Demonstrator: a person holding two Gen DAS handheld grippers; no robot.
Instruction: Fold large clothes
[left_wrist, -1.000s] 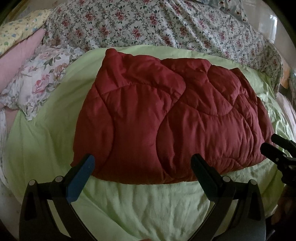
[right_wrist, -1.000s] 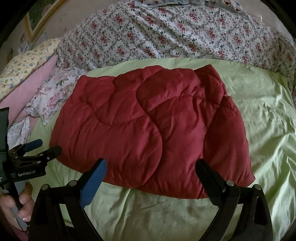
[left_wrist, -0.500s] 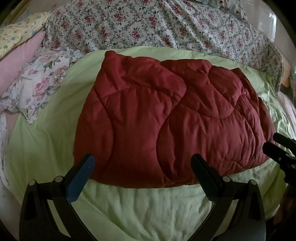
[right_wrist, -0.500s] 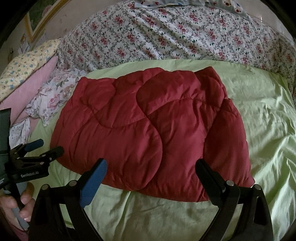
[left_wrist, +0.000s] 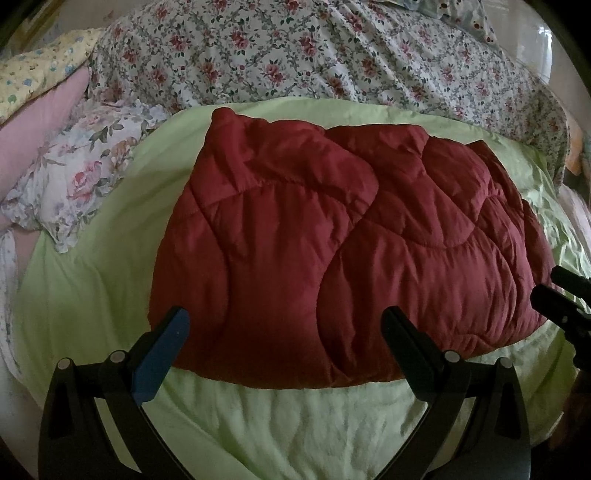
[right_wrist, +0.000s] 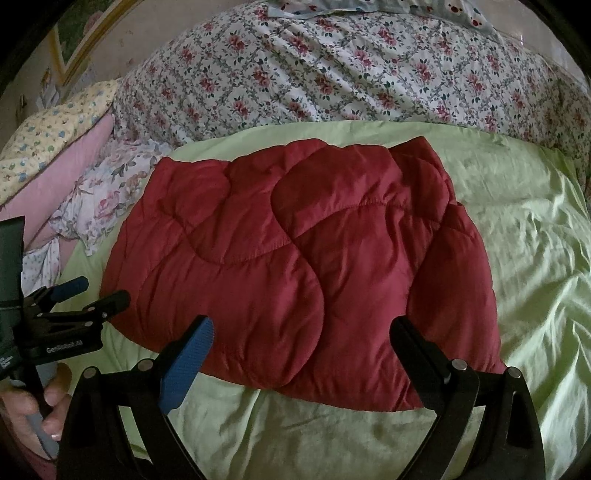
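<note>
A dark red quilted garment (left_wrist: 332, 251) lies folded in a thick rectangle on a light green sheet (left_wrist: 288, 424); it also shows in the right wrist view (right_wrist: 295, 266). My left gripper (left_wrist: 284, 328) is open and empty, just above the garment's near edge. My right gripper (right_wrist: 301, 339) is open and empty, over the near edge further right. Each gripper shows in the other's view: the right one at the right edge (left_wrist: 554, 291), the left one at the left edge (right_wrist: 92, 291).
A floral bedspread (left_wrist: 314, 55) covers the far side of the bed. A rose-print pillow (left_wrist: 74, 177), a pink cushion (left_wrist: 37, 122) and a yellow patterned pillow (right_wrist: 48, 136) lie at the left. The green sheet (right_wrist: 528, 240) extends to the right of the garment.
Both views have shifted slightly; the garment sits a little lower in the left wrist view. The garment itself has not moved and both grippers stay open.
</note>
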